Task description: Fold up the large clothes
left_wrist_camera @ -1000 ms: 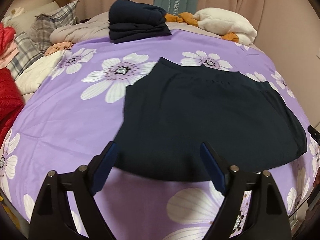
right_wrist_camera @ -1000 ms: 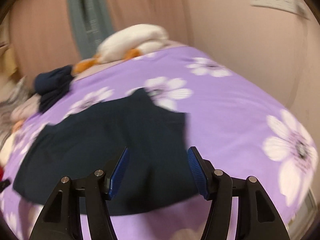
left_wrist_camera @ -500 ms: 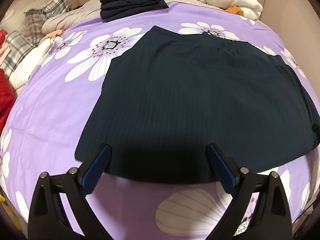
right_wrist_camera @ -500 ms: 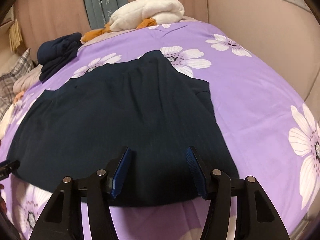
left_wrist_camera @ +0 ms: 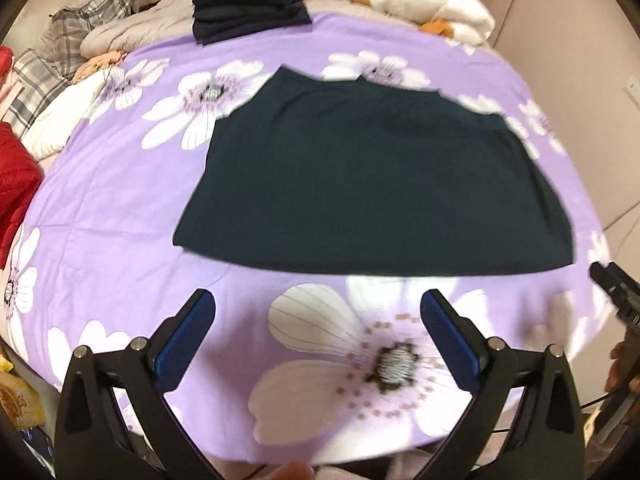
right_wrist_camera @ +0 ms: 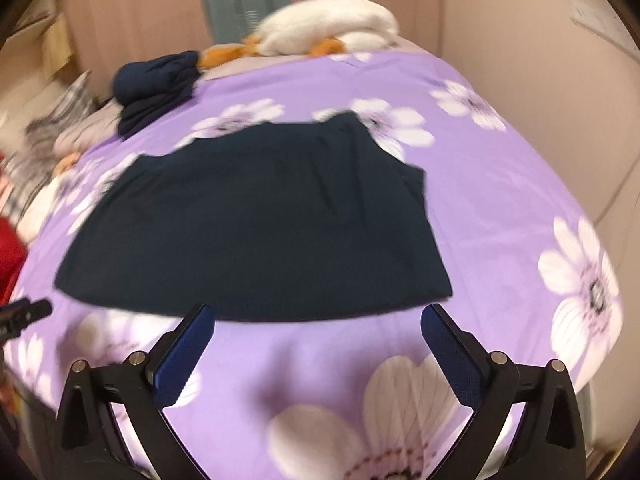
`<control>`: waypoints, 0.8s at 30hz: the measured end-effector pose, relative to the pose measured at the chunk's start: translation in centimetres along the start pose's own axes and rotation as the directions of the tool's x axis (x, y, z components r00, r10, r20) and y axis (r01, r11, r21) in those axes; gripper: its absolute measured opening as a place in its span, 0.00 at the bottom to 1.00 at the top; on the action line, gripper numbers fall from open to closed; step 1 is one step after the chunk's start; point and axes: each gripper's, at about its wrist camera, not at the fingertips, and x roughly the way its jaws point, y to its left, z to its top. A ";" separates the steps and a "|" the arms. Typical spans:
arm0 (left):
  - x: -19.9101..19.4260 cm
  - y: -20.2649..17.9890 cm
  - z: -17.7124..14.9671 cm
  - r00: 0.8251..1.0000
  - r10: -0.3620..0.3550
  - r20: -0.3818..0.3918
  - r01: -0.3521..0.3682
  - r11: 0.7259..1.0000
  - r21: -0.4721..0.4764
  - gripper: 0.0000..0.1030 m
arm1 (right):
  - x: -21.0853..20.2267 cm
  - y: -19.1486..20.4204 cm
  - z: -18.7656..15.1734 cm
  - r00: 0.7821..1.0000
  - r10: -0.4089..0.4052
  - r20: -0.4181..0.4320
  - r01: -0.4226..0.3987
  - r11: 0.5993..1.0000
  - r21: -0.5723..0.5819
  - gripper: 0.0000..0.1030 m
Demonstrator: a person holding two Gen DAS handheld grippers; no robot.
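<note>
Dark navy garment (left_wrist_camera: 372, 176) lies flat on the bed (left_wrist_camera: 120, 216), purple floral cover, roughly centre of both wrist views; near hem runs 9-to-3 just beyond the tong tips. Looks already folded into a trapezoid, layered edge visible at its 2 o'clock corner in the right view (right_wrist_camera: 412, 176).

Left tongs (left_wrist_camera: 318, 320) spread wide, empty, over bare bedcover short of the hem. Right tongs (right_wrist_camera: 318, 332) also spread wide, empty, tips right at the hem, contact not clear. Both frames motion-blurred.

Stack of folded dark clothes (left_wrist_camera: 248, 0) at 12 o'clock, white bundle (left_wrist_camera: 432, 12) at 1, plaid and red items at 9–10 in the left view.

Risks, as judgement:
- A pinch at the hem may catch only the top layer, so layers split and the fold goes crooked.
- Tongs may bite the bedcover with the cloth, dragging the sheet.
- Uneven lift between the two sides would skew the edge.
- Dark-on-dark layers hide the edges, so corner alignment is easy to miss.
</note>
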 end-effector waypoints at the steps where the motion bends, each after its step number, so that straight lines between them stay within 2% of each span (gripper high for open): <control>1: -1.5 -0.3 0.4 1.000 -0.010 0.018 0.010 1.000 -0.004 0.99 | -1.0 0.7 0.3 1.000 0.013 0.010 -0.013 1.000 -0.018 0.99; 5: -5.4 -1.6 1.8 0.998 0.001 0.066 -0.002 1.000 0.008 0.99 | -4.6 2.7 1.9 0.997 0.042 0.060 -0.039 0.998 -0.057 0.99; 9: -9.1 -3.3 3.6 0.996 0.047 0.080 -0.051 0.997 0.051 1.00 | -8.7 3.6 4.3 0.994 0.016 0.108 -0.009 0.998 -0.065 0.99; 12: -12.7 -4.5 4.5 0.984 0.098 0.149 -0.111 0.991 0.079 1.00 | -11.7 3.9 6.2 0.989 0.000 0.149 0.007 0.999 -0.047 0.99; 15: -15.5 -5.1 5.0 0.977 0.090 0.191 -0.106 0.991 0.076 1.00 | -14.6 4.1 7.6 0.983 0.033 0.183 -0.026 0.999 -0.039 0.99; 20: -17.3 -6.5 4.1 0.958 0.131 0.256 -0.160 0.983 0.095 1.00 | -15.3 4.5 7.1 0.984 0.047 0.169 -0.040 0.998 -0.045 0.99; 24: -16.6 -7.3 3.2 0.969 0.102 0.224 -0.134 0.982 0.133 1.00 | -13.6 4.4 5.9 0.992 0.054 0.111 -0.050 0.998 -0.040 0.99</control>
